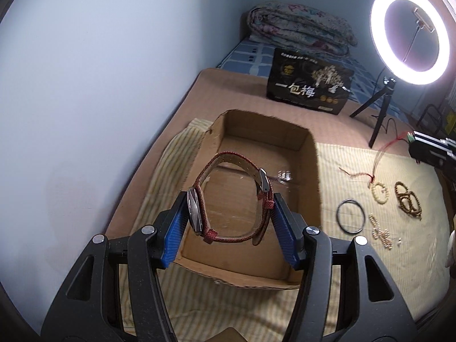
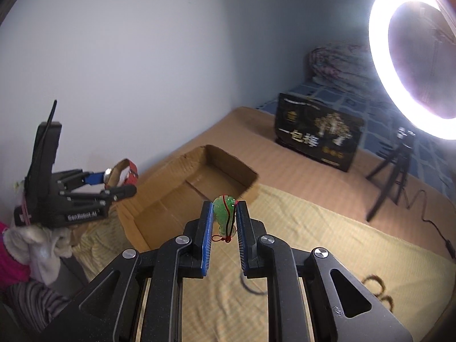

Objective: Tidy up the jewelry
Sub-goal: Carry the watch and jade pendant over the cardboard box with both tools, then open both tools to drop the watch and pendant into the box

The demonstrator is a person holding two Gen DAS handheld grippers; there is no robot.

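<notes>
My left gripper (image 1: 232, 203) is shut on a red-strapped watch (image 1: 228, 176) and holds it above the open cardboard box (image 1: 310, 171). In the right wrist view the left gripper (image 2: 119, 179) shows at the left with the watch (image 2: 122, 173), beside the box (image 2: 250, 182). My right gripper (image 2: 225, 211) is shut on a green jade pendant (image 2: 223, 213) with a red cord, held above the striped cloth (image 2: 327, 228) near the box's right corner. A dark bangle (image 1: 350, 216), pale bead bracelet (image 1: 380, 192), brown bead bracelet (image 1: 407, 199), pearl strand (image 1: 380, 232) and red cord (image 1: 379, 154) lie on the cloth (image 1: 399, 250).
A black printed carton (image 1: 309, 81) stands behind the box, also seen in the right wrist view (image 2: 319, 134). A lit ring light (image 1: 410, 31) on a small tripod (image 1: 379, 108) stands at the back right. A folded quilt (image 1: 299, 28) lies far back. The wall (image 1: 99, 71) is on the left.
</notes>
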